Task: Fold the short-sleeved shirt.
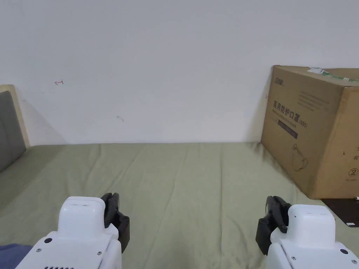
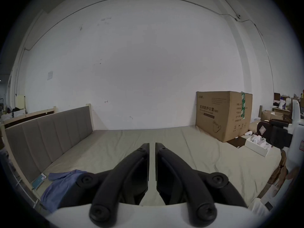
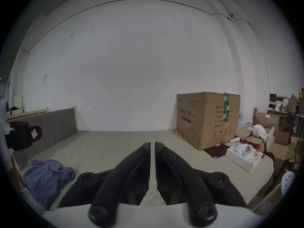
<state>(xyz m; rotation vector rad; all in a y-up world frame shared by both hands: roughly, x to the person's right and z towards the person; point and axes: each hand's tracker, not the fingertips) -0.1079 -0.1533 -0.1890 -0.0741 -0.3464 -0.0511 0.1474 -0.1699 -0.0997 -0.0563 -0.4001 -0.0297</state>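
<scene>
1. Black fingers (image 2: 144, 149) of the left gripper (image 2: 152, 145): nearly closed, a thin slit between them, nothing held. Level, above the bed sheet.
2. Same on the right gripper (image 3: 152, 144): fingers (image 3: 146, 149) all but touching, a narrow gap, nothing between them.
3. Side by side and well apart in the head view, left gripper (image 1: 113, 199) and right gripper (image 1: 274, 203), both aimed at the far wall, over bare sheet.
4. Olive-green bed (image 1: 196, 182) below, lightly creased, padded grey headboard (image 2: 49, 136) along its left side.
5. Blue shirt (image 3: 47, 174) in a crumpled heap at the near left corner of the bed, just beside the headboard end, lower left of both grippers and apart from them. Folding not yet begun, by the look of it.
6. Cardboard box (image 1: 312, 129) on the far right of the bed against the wall; open white tray (image 3: 241, 157) nearer on that side.
7. Risks from here:
   - Fingers too closed on the way down: cloth pushed rather than pinched.
   - Grab into the heap: several layers taken at once, so no clean spread.
   - Shirt close to the bed's edge: a careless tug could pull it off the bed.
   - Collar and sleeves impossible to make out in the bunch, so a wrong first hold likely.
</scene>
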